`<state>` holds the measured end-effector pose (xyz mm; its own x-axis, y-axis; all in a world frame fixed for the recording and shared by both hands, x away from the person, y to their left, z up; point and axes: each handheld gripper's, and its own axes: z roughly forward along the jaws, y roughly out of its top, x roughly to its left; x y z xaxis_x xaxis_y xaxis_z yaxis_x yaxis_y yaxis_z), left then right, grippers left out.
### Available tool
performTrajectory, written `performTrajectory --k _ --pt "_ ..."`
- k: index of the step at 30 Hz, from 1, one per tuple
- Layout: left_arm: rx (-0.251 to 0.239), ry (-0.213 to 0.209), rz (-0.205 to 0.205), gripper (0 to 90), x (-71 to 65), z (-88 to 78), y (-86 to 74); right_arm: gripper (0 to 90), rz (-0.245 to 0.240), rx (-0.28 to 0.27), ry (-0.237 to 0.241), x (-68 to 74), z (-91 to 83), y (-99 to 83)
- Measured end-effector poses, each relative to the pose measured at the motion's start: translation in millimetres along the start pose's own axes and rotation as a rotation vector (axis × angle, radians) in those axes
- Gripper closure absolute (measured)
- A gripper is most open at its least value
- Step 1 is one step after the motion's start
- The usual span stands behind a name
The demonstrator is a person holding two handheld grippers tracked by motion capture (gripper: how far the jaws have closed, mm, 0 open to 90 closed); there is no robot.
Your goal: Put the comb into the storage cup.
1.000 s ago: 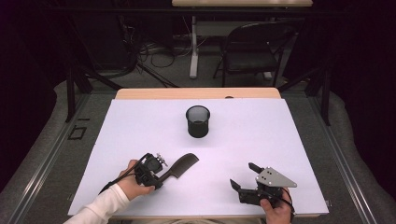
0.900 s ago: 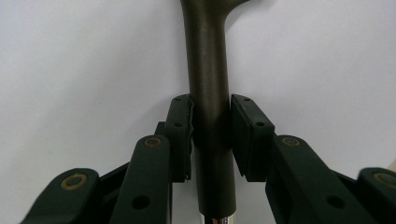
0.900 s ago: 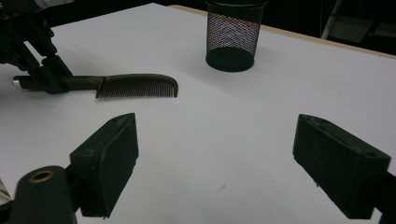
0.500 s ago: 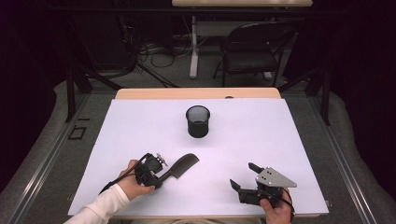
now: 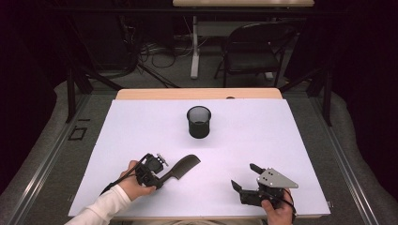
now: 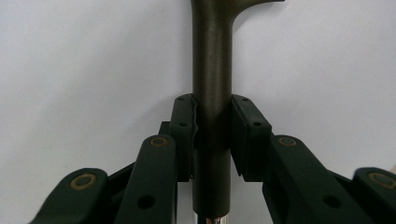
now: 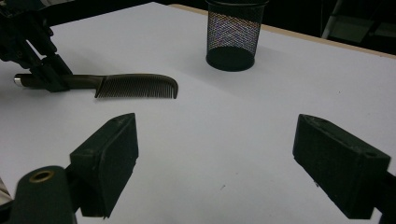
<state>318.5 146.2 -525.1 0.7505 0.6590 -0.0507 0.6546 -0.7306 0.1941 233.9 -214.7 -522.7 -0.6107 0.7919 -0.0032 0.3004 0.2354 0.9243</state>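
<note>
Left gripper (image 5: pixel 162 174) clamped on comb (image 5: pixel 184 166) handle, teeth ahead, for carrying to mesh cup (image 5: pixel 199 122) beyond; right gripper (image 5: pixel 244 177) wide, empty, idle

White table (image 5: pixel 291 140) carries a mesh cup (image 5: pixel 199 122) and, seemingly flat, a comb (image 5: pixel 180 167).

A white sheet (image 5: pixel 281 154) covers the table (image 5: pixel 197 93), whose wooden far edge shows bare. Beyond it the room is dark. A folding chair (image 5: pixel 253 51) stands on the grey floor (image 5: pixel 178 77) beside a white table leg (image 5: pixel 194 51), with cables (image 5: pixel 155 54) tangled nearby.
</note>
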Motion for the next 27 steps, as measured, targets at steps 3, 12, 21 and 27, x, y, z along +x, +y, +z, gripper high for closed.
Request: performTrajectory --k 3,12,21,27 --pt "-0.002 -0.003 -0.002 72.6 0.2 0.0 -0.2 14.0 0.000 -0.004 0.000 0.3 0.4 0.0" --pt "-0.008 -0.011 -0.007 72.7 1.4 -1.4 -0.4 14.0 -0.001 0.001 0.000 0.2 0.5 0.0" --pt "-0.035 -0.015 -0.019 72.7 4.1 -6.8 -1.6 14.0 0.000 0.001 0.001 0.2 0.7 -0.2" --pt "-0.051 -0.016 -0.021 72.7 4.4 -8.4 -1.5 14.0 -0.002 0.001 0.001 0.0 1.2 -0.4"
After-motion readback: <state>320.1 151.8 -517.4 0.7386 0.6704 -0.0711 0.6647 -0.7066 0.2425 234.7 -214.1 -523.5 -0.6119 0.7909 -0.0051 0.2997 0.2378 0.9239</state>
